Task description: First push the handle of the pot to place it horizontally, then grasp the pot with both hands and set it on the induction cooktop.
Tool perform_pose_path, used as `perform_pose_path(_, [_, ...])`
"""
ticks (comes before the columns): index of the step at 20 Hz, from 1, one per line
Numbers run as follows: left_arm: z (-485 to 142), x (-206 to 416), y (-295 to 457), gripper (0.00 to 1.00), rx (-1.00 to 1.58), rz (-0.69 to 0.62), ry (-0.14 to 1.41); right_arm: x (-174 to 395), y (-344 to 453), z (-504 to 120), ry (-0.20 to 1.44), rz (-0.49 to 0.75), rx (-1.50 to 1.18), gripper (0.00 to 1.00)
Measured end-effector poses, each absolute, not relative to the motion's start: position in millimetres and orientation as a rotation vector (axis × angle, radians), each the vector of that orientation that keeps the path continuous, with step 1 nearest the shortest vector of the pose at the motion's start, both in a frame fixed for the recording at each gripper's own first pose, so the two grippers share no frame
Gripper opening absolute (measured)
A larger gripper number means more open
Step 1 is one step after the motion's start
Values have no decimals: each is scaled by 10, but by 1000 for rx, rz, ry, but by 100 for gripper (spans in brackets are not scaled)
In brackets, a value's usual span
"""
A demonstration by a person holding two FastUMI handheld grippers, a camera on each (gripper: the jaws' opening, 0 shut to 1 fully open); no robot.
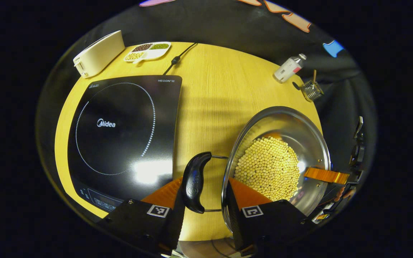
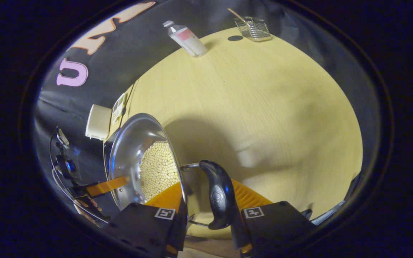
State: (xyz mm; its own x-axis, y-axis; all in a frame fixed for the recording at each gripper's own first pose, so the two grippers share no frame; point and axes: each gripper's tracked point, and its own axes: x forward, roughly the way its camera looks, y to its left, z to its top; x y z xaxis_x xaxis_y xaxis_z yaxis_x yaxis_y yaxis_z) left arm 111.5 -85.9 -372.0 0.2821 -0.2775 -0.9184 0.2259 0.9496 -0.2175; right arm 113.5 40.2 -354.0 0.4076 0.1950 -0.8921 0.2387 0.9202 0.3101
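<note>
Left tool brackets one black pot handle, right tool the other; I can't confirm either pinches. Bean-filled pot sits on my counter beside the induction cooktop.

You have on the wooden table:
- one steel pot of yellow soybeans, with two black handles
- one black induction cooktop
- one cream toaster
- one three-section white dish of beans
- one clear bottle with a red-and-white label
- one wire basket
- two grippers: left gripper, right gripper.
</note>
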Motion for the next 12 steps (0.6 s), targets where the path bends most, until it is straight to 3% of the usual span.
perform_pose_path(2, [-3640, 1110, -685, 59, -52, -369, 1220, 1010, 576, -3448, 1139, -51, 425, 48])
perform_pose_path(6, [-3511, 1116, -261, 61, -52, -396, 1194, 853, 1014, -3353, 1111, -66, 429, 54])
perform_pose_path(8, [-3474, 1149, -17, 59, -51, -391, 1185, 823, 1275, -3325, 1101, -58, 432, 48])
perform_pose_path(9, [-3449, 1174, 107, 59, -52, -383, 1179, 834, 1403, -3327, 1096, -54, 433, 54])
perform_pose_path(12, [-3422, 1304, 444, 61, -50, -362, 1147, 908, 1757, -3356, 1081, -31, 425, 48])
